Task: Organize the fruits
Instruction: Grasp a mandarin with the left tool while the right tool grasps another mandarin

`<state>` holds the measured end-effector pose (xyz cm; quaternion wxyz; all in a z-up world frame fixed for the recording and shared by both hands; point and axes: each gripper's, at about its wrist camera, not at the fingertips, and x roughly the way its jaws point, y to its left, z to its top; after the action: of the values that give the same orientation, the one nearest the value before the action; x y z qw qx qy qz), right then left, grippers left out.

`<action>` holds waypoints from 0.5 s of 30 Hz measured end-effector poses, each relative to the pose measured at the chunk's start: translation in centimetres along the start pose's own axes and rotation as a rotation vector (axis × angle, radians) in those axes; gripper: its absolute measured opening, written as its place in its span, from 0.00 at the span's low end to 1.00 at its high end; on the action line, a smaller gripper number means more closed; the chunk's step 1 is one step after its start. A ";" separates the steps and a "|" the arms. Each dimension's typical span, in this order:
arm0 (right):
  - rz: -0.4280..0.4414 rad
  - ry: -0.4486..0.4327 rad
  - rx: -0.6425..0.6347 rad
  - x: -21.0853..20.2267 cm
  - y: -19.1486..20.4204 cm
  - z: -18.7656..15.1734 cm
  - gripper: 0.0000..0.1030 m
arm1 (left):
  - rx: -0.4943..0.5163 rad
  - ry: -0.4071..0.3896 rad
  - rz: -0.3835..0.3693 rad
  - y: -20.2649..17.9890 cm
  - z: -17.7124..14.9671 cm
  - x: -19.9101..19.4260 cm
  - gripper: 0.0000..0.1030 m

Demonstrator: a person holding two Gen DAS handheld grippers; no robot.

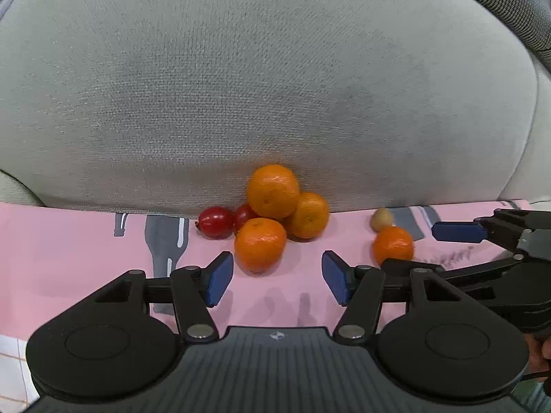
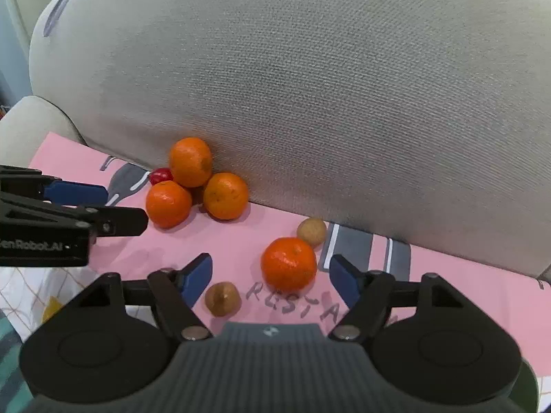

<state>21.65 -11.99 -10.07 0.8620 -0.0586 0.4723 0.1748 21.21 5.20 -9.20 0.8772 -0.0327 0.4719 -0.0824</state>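
Three mandarins (image 1: 273,191) are piled against a grey cushion (image 1: 261,82) on a pink mat (image 1: 69,251), with two red fruits (image 1: 215,223) at their left. My left gripper (image 1: 277,277) is open and empty, just short of the nearest mandarin (image 1: 260,243). A lone mandarin (image 2: 288,263) lies between the open fingers of my right gripper (image 2: 270,280), untouched. A brown round fruit (image 2: 311,231) lies behind it and another (image 2: 222,298) by the left fingertip (image 2: 196,278). The pile also shows in the right wrist view (image 2: 191,161).
The grey cushion (image 2: 310,86) rises right behind the fruits. The pink mat (image 2: 482,292) bears grey bottle drawings and lettering. A patterned cloth (image 2: 20,292) lies at the mat's near left edge. The left gripper reaches in from the left of the right wrist view (image 2: 79,206).
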 end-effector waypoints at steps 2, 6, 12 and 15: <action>-0.007 0.007 -0.009 0.5 0.1 0.0 0.63 | 0.001 0.003 -0.001 0.2 0.0 0.6 0.66; -0.011 0.035 -0.031 1.7 0.3 -0.4 0.54 | -0.002 0.002 0.008 0.7 -0.1 1.9 0.63; -0.028 0.031 -0.038 2.4 0.0 -0.7 0.52 | -0.022 -0.002 -0.001 1.1 0.0 3.4 0.61; -0.050 0.036 -0.044 2.8 -0.2 -0.7 0.52 | -0.016 0.007 0.006 1.1 0.0 4.0 0.56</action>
<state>22.57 -11.65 -12.84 0.8558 -0.0923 0.4823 0.1626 23.47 5.55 -12.62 0.8754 -0.0379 0.4759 -0.0763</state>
